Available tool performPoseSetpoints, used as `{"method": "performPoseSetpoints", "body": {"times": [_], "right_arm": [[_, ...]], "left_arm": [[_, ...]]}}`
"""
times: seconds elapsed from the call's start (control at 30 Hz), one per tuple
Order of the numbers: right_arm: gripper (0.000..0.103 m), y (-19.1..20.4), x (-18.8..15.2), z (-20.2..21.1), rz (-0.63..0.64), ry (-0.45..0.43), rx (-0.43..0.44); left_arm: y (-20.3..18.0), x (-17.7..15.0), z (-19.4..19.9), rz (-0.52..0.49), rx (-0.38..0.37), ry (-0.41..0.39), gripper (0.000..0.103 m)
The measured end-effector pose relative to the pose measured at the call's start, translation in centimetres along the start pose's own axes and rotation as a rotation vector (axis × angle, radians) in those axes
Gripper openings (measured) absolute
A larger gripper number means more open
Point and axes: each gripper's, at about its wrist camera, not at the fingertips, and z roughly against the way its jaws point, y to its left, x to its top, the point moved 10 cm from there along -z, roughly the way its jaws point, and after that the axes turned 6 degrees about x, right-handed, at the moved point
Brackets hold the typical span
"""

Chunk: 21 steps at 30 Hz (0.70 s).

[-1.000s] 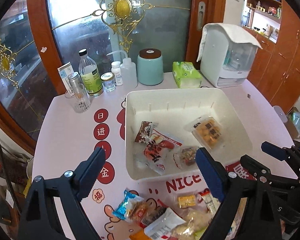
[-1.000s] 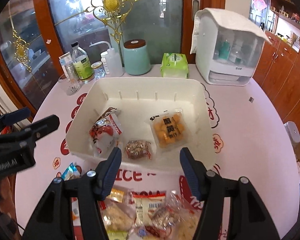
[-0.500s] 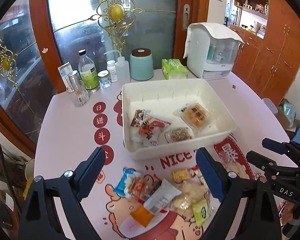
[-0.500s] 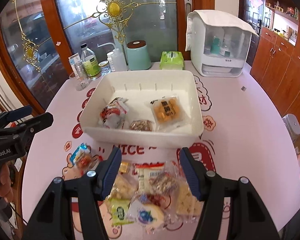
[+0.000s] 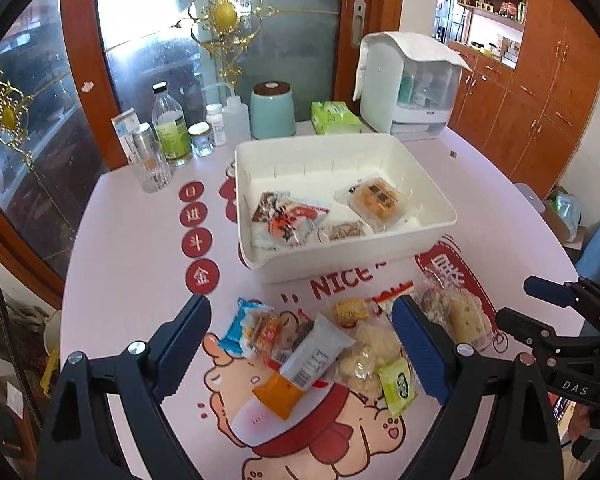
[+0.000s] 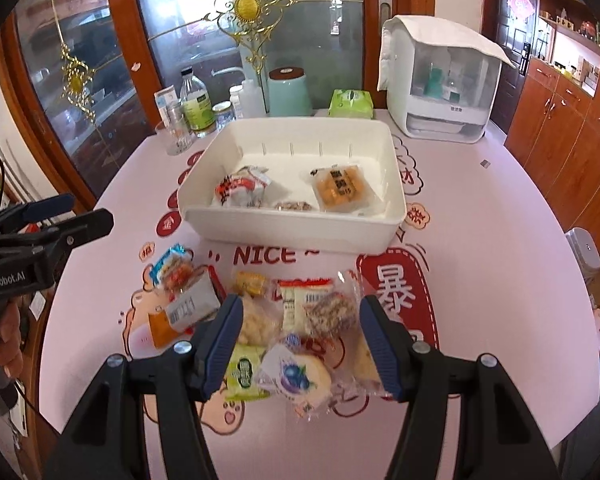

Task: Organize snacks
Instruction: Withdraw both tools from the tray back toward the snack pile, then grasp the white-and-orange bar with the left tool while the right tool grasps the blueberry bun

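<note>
Below the left gripper point(image 5: 302, 334) and right gripper point(image 6: 300, 338), both open and empty, sits the snack pile point(image 6: 284, 320); beyond it, the white bin point(image 6: 292, 232).

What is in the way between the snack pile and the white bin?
Nothing visible. Only bare tablecloth lies between the snack pile and the white bin. The bin is open on top, with free floor behind the three packets already in it. Both hand-held grippers hover open above the pile.
</note>
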Motion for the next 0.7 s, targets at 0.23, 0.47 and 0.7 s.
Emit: {"method": "performPoseSetpoints", "body": {"times": [0.23, 0.47, 0.7], "right_arm": [[0.061, -0.3, -2.5, -1.2, 0.0, 0.03, 0.005], [0.061, -1.0, -4.9, -3.1, 0.013, 0.073, 0.015], [0.061, -1.2, -7.3, -6.1, 0.08, 0.145, 0.048]], "left_arm": [[-0.6, -2.5, -1.5, -0.013, -0.002, 0.035, 0.091], [-0.7, -5.9, -4.5, -0.015, -0.002, 0.111, 0.091], [-0.1, -9.9, -8.4, -0.019, 0.004, 0.212, 0.091]]}}
